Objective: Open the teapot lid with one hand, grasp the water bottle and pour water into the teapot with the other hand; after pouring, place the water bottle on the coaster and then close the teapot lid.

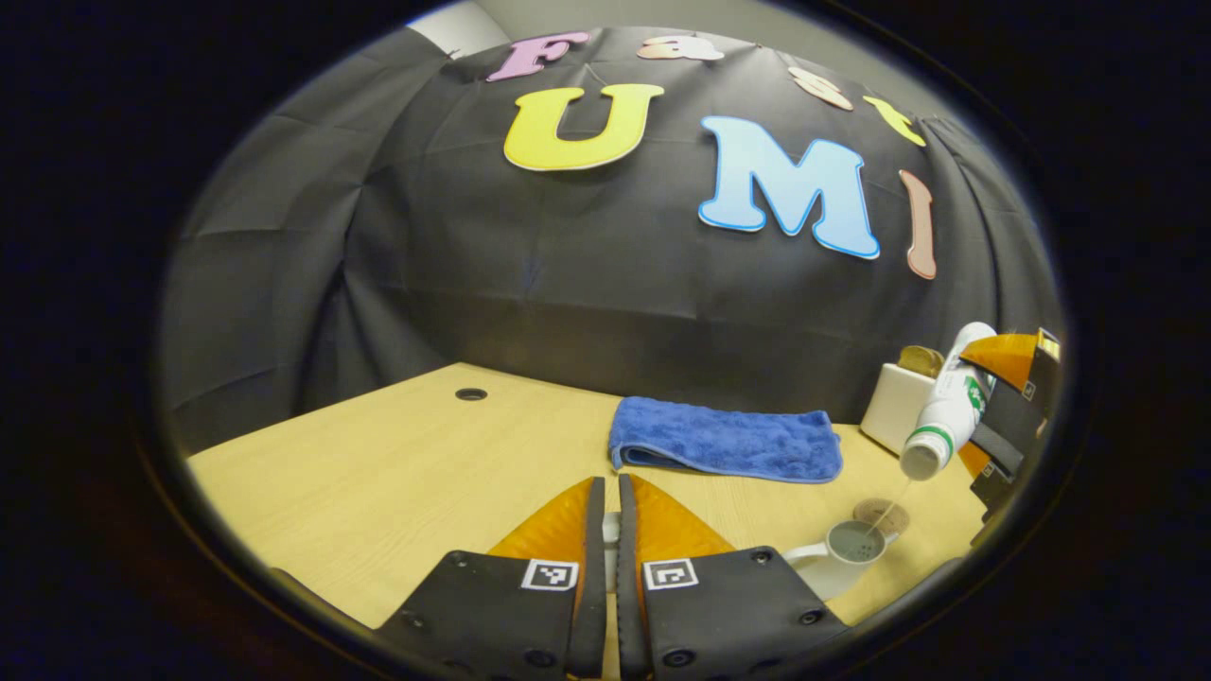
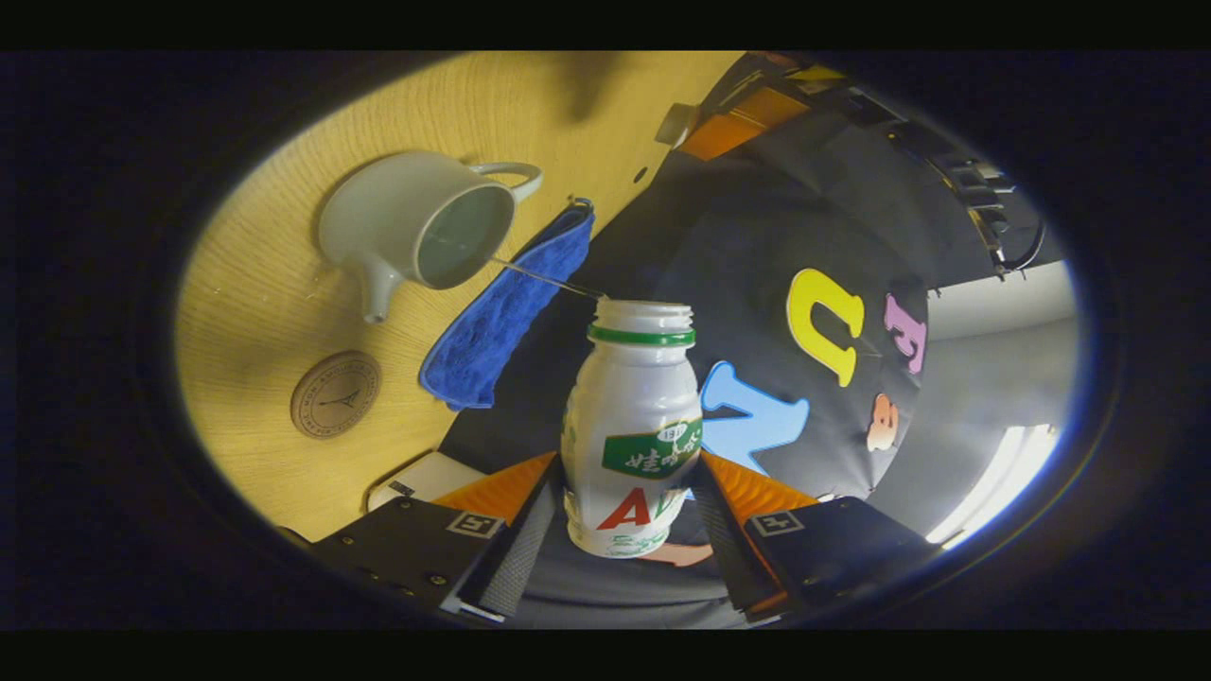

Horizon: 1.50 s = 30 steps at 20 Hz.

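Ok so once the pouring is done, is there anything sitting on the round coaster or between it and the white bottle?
Nothing visible does. The round brown coaster lies bare on the wooden table, beside the white ceramic teapot. The white plastic bottle, held in the right gripper, is tilted over the teapot, with the folded blue towel off to the side.

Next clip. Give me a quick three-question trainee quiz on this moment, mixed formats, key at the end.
1. True or false: the teapot has its lid on.
2. The water bottle is held by: A) left gripper B) right gripper C) neither.
3. Which round thing lies bare on the table near the teapot?

Key: 1 false, the pot is open and a thin stream runs into it. 2 B. 3 The coaster.
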Each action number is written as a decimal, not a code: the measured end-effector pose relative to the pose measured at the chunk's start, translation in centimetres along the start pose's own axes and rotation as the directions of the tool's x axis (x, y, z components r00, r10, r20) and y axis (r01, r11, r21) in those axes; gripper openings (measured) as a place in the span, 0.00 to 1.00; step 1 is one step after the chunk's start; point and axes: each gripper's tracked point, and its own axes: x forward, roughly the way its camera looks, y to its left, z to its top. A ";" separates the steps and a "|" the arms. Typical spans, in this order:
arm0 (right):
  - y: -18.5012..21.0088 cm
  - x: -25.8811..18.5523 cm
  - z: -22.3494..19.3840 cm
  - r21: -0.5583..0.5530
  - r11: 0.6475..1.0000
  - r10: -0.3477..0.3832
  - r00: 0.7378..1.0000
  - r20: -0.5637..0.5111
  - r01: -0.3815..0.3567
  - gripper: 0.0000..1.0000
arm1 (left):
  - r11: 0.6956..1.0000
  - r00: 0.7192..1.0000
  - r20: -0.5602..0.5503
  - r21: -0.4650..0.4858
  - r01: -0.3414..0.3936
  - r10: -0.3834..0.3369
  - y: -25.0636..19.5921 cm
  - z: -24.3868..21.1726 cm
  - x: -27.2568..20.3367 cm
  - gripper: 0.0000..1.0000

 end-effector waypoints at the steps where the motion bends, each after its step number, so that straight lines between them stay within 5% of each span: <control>1: -0.1 0.1 -0.1 -0.005 1.000 -0.001 1.000 0.003 0.001 0.80 | 1.000 1.000 -0.001 0.000 0.001 -0.001 -0.1 -0.1 0.0 0.15; 26: -1.2 0.8 0.1 -0.141 0.989 -0.037 0.996 0.084 0.049 0.80 | 1.000 1.000 -0.007 -0.012 -0.001 0.001 0.0 0.1 -0.1 0.11; 30: -0.7 1.0 -0.3 -0.082 0.996 -0.021 0.998 0.067 0.026 0.79 | 1.000 1.000 -0.008 -0.016 0.000 0.000 0.0 0.1 -0.1 0.11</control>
